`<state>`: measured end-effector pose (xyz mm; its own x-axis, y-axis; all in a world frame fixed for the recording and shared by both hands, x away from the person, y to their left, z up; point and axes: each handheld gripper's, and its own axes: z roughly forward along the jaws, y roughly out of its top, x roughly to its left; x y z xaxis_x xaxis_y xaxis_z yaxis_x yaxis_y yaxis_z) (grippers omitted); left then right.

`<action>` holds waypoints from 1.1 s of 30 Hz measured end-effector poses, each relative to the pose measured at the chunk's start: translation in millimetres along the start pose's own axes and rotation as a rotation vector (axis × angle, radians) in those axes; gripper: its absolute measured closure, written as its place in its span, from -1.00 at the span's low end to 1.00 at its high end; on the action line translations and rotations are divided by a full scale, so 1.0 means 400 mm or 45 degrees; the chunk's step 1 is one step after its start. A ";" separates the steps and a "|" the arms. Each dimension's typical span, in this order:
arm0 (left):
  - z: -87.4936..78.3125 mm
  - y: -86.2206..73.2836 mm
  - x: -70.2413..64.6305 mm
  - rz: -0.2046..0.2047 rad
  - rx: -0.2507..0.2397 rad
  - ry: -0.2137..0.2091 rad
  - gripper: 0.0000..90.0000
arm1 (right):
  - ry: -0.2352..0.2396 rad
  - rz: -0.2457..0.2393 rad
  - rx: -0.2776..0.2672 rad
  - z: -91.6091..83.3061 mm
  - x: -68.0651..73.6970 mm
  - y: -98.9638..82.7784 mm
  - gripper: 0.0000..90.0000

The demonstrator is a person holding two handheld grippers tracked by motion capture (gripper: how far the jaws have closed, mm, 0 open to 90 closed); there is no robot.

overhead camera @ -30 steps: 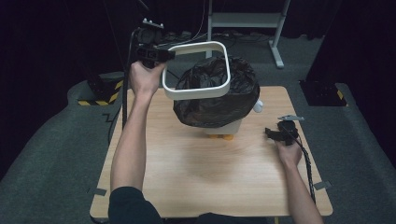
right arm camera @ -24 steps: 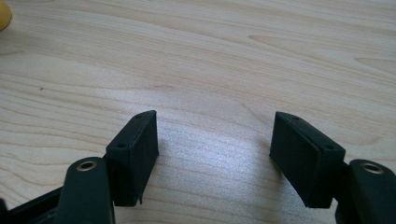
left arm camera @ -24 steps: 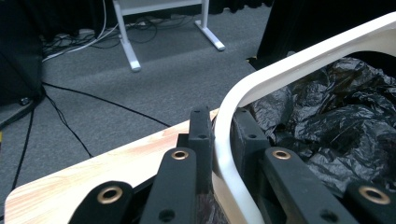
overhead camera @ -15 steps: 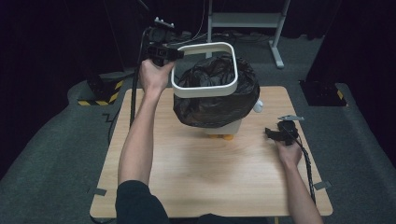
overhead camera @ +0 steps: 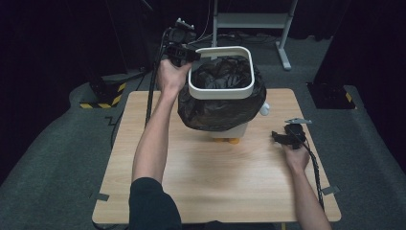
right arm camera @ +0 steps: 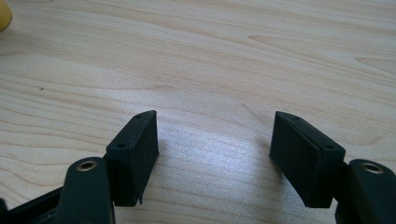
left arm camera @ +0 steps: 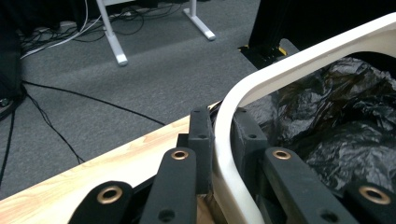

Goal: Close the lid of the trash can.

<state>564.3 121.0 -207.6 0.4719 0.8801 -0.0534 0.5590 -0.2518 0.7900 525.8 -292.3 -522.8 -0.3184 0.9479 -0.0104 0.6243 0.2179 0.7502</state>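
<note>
high view, ring: the left gripper (overhead camera: 187, 51) pinches the left side of a white ring (overhead camera: 221, 72) (a rounded-square frame). a second ago the ring hung up and to the left of the bin (overhead camera: 229, 128); now it sits level over the bin's mouth, near the far edge of the tabletop (overhead camera: 191, 167).
high view, bag: the black bag (overhead camera: 218, 108) lines the bin and folds down over its outside, under the ring.
high view, right hand: the right gripper (overhead camera: 283, 136) rests by the right edge of the tabletop, in the same spot as before.
left gripper view: the jaws are pressed onto the white ring (left arm camera: 261, 88), one inside it and one outside, with crumpled black bag (left arm camera: 336, 121) below the ring.
right gripper view: its fingers (right arm camera: 135, 154) are spread wide over bare tabletop (right arm camera: 210, 56), holding nothing.
meaning: i judge the ring is now lined up with the bin, so what remains is to press it down to clamp the bag, then let go.
</note>
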 end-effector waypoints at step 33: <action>0.087 0.005 -0.030 0.056 0.069 0.081 0.78 | 0.000 -0.003 0.001 0.004 0.004 0.004 -0.28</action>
<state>583.3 95.9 -226.7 0.4535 0.8910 0.0212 0.5755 -0.3109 0.7564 527.3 -290.0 -522.7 -0.3196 0.9475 -0.0122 0.6239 0.2201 0.7499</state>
